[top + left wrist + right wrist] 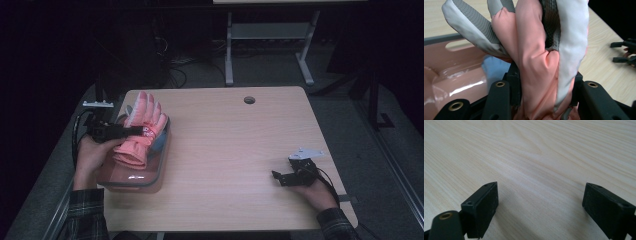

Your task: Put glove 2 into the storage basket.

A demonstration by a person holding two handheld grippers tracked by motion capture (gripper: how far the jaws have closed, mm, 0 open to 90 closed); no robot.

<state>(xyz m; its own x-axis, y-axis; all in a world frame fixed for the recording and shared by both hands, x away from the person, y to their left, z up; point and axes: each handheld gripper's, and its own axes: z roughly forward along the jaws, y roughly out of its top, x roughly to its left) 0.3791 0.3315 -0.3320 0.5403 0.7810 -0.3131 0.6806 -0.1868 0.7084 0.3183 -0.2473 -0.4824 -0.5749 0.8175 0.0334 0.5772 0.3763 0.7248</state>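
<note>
A pink padded glove with grey and white palm panels hangs over a clear plastic bin at the table's left edge. My left gripper is shut on the pink glove across its middle, with the glove's fingers pointing away from the person. Something light blue lies in the bin under the glove. At the right of the table my right gripper rests low on the wood, open, with nothing between its jaws; the right gripper looks at bare tabletop.
The wooden table has a round cable hole near its far edge. Beyond it stand a white desk frame and cables on the dark floor. My right gripper appears far off in the left gripper view.
</note>
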